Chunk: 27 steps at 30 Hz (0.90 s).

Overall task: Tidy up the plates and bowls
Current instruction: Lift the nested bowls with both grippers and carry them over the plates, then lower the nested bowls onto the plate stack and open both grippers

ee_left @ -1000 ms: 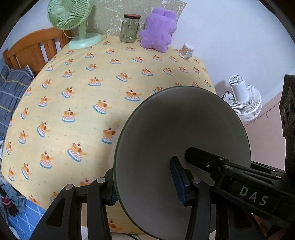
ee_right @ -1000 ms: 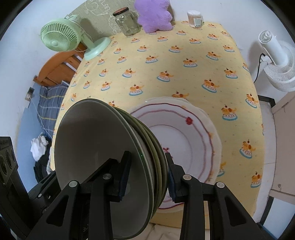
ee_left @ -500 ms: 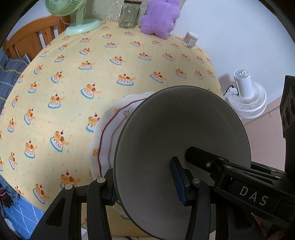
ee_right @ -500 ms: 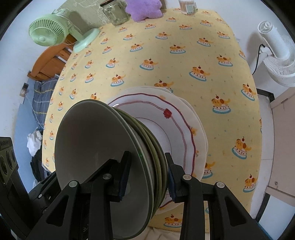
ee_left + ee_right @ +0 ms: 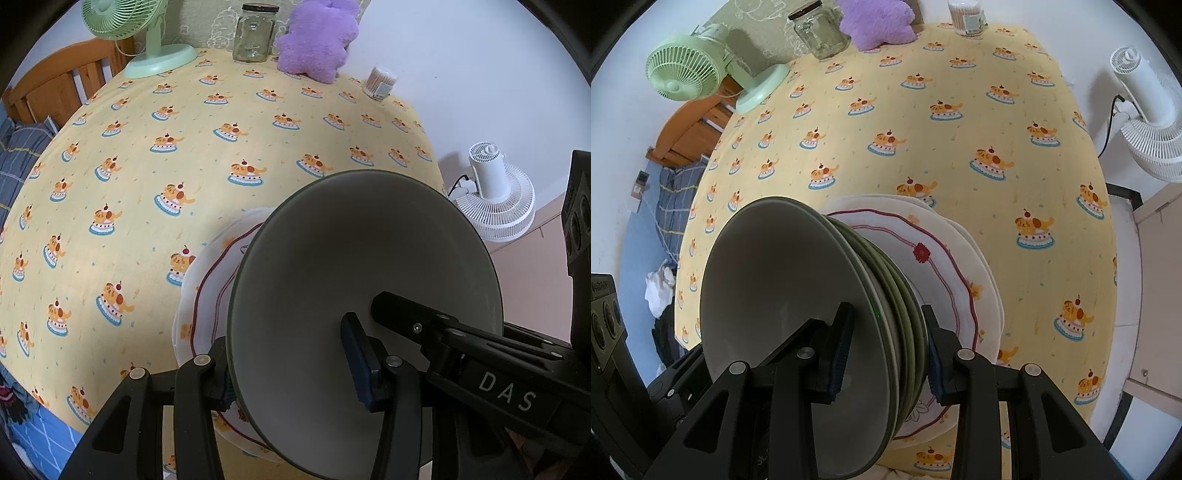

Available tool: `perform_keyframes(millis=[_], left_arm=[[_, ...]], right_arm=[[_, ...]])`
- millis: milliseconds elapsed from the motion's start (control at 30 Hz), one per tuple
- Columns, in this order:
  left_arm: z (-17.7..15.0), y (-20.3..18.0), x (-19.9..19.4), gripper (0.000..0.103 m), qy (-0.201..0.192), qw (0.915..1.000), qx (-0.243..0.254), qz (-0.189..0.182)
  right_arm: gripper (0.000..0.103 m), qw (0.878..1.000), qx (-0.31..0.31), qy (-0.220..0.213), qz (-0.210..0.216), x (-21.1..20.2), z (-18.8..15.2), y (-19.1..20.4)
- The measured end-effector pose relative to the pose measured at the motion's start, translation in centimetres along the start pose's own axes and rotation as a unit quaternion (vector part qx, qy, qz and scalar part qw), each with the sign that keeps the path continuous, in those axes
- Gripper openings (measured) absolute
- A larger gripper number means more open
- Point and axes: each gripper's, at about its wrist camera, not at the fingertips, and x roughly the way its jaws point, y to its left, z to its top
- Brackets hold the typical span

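Both grippers clamp one nested stack of grey-green bowls (image 5: 354, 266) from opposite sides, tilted on edge. My left gripper (image 5: 291, 369) is shut on the stack's rim. My right gripper (image 5: 886, 350) is shut on the same stack (image 5: 798, 295), several rims between its pads. Below and behind it lies a white plate with a wavy red line (image 5: 945, 266) on a larger white plate on the table; it also shows in the left wrist view (image 5: 210, 288). The stack hangs just above the plates; contact cannot be told.
The table wears a yellow cloth with dog-cake prints (image 5: 184, 147). At its far edge stand a green desk fan (image 5: 687, 70), a glass jar (image 5: 820, 33), a purple plush (image 5: 875, 22) and a cotton-swab tub (image 5: 967, 18). A white floor fan (image 5: 495, 195) stands right, a bed left.
Both grippers have tilted and moved with the bowl stack toward the white plates; the plates now show nearer and more under the stack. Grips are unchanged.
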Motion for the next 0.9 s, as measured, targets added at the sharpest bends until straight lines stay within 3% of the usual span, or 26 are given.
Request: perform_keyframes(millis=[233,300,367,433,500,600,700,900], left_arm=[[-0.6,-0.4,-0.2,0.049,0.001,0.9999,-0.009,0.006],[-0.7,-0.3,-0.1,0.053,0.004,0.9998,-0.018,0.004],[-0.9,0.0,-0.1,0.069,0.012,0.9993,-0.03,0.017],[-1.0,0.3,-0.3,0.075,0.014,0.9988,-0.038,0.027],[-1.1,0.5,-1.0,0.079,0.008,0.9988,-0.036,0.031],[-1.1,0.6,-2.2,0.086,-0.008,0.9993,-0.02,0.032],[-0.9,0.6,-3.5,0.088,-0.027,0.9993,0.01,0.026],[0.0,2.1,-6.9,0.088,-0.07,0.9941,0.08,0.021]], right_arm=[[0.038,1.0,-0.009,0.001,0.006,-0.2,-0.5,-0.3],[0.038,1.0,-0.01,-0.003,0.012,-0.3,-0.5,-0.4],[0.039,1.0,-0.014,-0.005,0.01,-0.4,-0.6,-0.5],[0.044,1.0,-0.019,-0.008,0.006,-0.6,-0.7,-0.5],[0.059,1.0,-0.018,-0.018,0.003,-1.0,-0.9,-0.6],[0.069,0.999,-0.016,-0.045,-0.011,-2.2,-1.4,-0.3],[0.07,0.997,-0.017,-0.076,-0.03,-3.6,-1.8,0.8],[0.076,0.982,0.003,-0.153,-0.113,-6.7,-3.7,4.7]])
